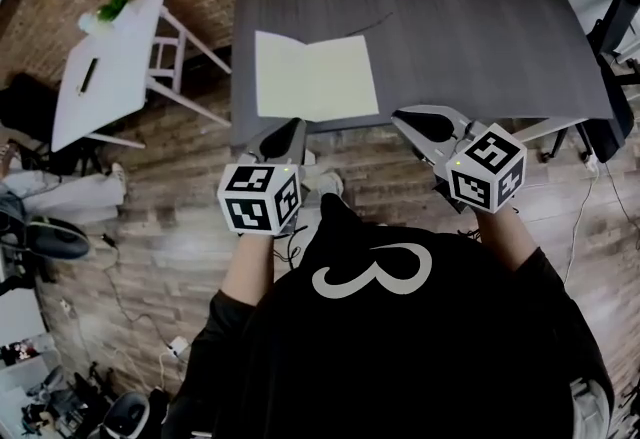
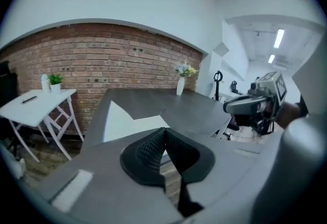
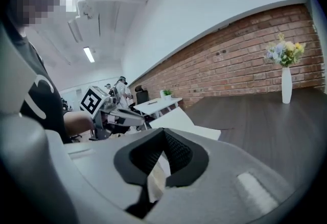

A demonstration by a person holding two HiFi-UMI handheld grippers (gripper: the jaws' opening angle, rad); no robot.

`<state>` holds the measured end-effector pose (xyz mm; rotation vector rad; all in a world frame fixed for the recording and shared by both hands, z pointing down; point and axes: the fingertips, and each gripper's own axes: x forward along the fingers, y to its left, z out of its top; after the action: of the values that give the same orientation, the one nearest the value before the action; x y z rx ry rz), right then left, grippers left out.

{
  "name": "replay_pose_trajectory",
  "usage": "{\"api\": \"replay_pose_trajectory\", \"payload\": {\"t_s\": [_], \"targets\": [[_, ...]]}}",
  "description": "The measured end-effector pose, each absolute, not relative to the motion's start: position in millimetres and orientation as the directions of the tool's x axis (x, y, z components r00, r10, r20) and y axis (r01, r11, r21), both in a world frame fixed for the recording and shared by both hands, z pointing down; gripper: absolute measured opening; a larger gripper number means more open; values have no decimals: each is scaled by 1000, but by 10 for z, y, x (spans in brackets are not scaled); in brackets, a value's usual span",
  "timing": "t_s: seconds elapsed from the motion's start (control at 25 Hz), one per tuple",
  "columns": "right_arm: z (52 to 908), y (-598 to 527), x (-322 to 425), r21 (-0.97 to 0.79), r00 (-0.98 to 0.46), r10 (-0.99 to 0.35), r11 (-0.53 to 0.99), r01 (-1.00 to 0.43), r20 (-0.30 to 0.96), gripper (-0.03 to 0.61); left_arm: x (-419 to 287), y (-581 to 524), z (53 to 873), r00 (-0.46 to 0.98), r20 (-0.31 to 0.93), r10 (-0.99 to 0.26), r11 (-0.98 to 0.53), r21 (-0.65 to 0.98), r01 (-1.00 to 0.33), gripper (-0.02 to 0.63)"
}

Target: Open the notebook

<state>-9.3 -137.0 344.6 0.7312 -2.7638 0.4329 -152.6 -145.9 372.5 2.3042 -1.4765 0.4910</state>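
Nearest the head camera is the person's black shirt (image 1: 380, 347), and just beyond it both tools hang off the near edge of the dark table (image 1: 450, 17), over the wooden floor. The left gripper (image 1: 295, 127) has its jaws pressed together on nothing; its own view shows the ribbed pads meeting at the tip (image 2: 164, 132), with only floor in the slit below them. The right gripper (image 1: 405, 117) looks the same, jaws together at the tip (image 3: 164, 133) and nothing gripped.

The notebook (image 1: 315, 77) lies on the table near its front edge, just ahead of the left gripper and left of the table's middle. It is spread flat with two pale pages up and a fold down the middle, so it appears to be open already. The left gripper view shows its pale leaves (image 2: 130, 121) beyond the tips, and the right gripper view catches it from the side (image 3: 179, 122).

It looks thin and light, with soft paper leaves that would bend rather than resist. On so smooth a top it would probably slide if pushed from the side. The best hold is likely a free outer edge or corner of a leaf, pinched gently, while the other tool presses the opposite page down. A hard pinch could crease or tear the paper.
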Motion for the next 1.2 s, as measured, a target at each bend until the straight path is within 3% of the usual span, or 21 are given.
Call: {"api": "replay_pose_trajectory", "payload": {"t_s": [0.24, 0.56, 1.2], "targets": [[3137, -1266, -65, -243, -871, -447, 838, -488, 206, 0, -1096, -1223, 3205, 538, 304, -786, -471, 270, -840, 14], [3013, -1099, 0, -241, -891, -421, 859, -452, 170, 0, -829, -1042, 2917, 583, 220, -782, -522, 282, -805, 14], [2889, -1086, 114, -240, -905, -403, 873, -425, 138, 0, -589, -990, 2803, 590, 214, -778, -542, 247, -803, 14]]}}
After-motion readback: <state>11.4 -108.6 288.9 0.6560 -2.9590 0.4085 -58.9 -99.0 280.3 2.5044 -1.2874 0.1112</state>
